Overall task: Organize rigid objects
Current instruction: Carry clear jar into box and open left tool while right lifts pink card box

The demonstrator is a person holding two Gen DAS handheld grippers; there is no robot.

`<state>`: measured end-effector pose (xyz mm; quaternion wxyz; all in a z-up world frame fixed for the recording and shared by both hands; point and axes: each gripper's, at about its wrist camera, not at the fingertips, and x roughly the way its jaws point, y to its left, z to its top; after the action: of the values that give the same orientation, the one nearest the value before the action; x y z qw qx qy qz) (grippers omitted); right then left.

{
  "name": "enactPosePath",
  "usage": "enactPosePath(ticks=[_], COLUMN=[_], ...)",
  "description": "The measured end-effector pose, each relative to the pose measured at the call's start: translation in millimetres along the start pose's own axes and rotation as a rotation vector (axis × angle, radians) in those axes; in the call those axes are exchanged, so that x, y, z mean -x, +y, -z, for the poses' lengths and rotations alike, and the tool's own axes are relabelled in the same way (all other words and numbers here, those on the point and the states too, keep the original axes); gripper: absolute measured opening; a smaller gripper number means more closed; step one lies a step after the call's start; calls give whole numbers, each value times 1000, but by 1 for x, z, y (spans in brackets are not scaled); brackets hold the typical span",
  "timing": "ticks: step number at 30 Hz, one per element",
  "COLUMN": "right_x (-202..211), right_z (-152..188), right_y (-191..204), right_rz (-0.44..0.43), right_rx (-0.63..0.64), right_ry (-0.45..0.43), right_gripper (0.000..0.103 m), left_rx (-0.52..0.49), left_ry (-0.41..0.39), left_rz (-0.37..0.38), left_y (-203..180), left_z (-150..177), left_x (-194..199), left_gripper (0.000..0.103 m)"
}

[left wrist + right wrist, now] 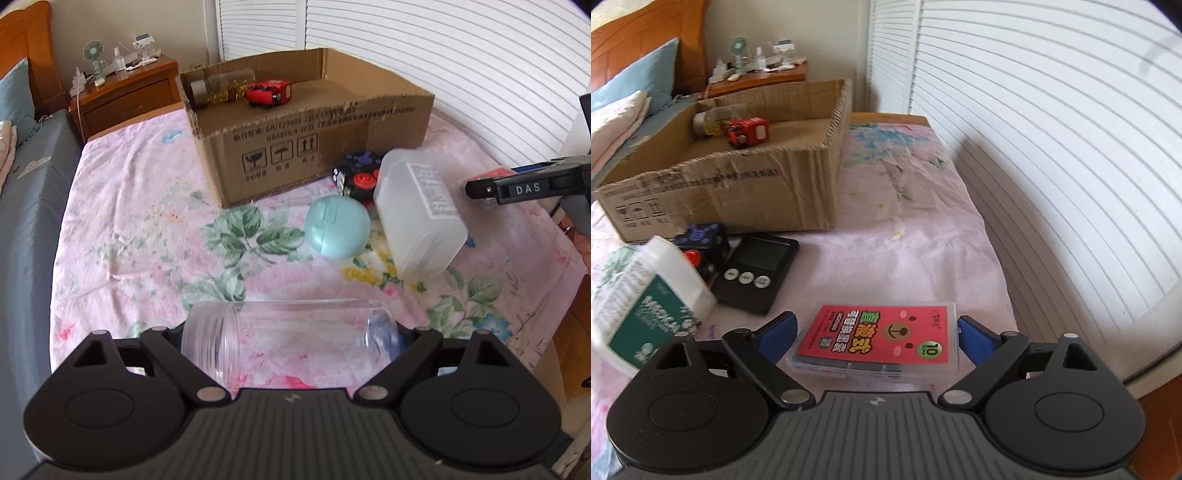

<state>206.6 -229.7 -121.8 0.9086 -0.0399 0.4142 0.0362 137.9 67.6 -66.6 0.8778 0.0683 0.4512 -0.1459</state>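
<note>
We had the left gripper (291, 343) spread wide around the clear jar (288, 343) lying sideways on the near bedspread, which looked light but slick and crushable, so we'd squeeze its ends gently. The right gripper (877, 334) straddled the flat red refill case (877, 338), stiff and light, best pinched by its long edges. We couldn't tell if either set of pads actually touched, and the white bottle (653, 306) was cut off at the left.

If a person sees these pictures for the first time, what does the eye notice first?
Probably the big open cardboard box at the back of the flowered bedspread, with a red toy inside. Next, the clear jar lying between the left gripper fingers.
</note>
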Motion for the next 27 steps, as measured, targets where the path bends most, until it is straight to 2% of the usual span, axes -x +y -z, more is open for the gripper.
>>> enactPosePath(ticks=[3,10,18,21,25,27], right_x=[9,16,39,47,53,54], right_z=[-5,-8,-28,-39,-54,-61], right_y=[1,8,10,11,13,15], right_rz=[-39,-65,-112,-124,-135,-131], right_rx=[31,102,146,157,169,181], right_ry=[-6,-14,-73,-100,-128,-139], right_gripper=[94,94,94,94,94,94], left_rx=[-13,-42,-74,-95,-73,-49], left_ry=[-12,-92,-169,-206,-210,-218], left_rz=[-2,-24,-25,-32,-45,-34], left_y=[1,4,12,13,18,23], left_z=[-9,-37,-98,-125,-154,-163], left_x=[6,21,25,18,-2,-12], left_gripper=[90,90,90,90,91,97])
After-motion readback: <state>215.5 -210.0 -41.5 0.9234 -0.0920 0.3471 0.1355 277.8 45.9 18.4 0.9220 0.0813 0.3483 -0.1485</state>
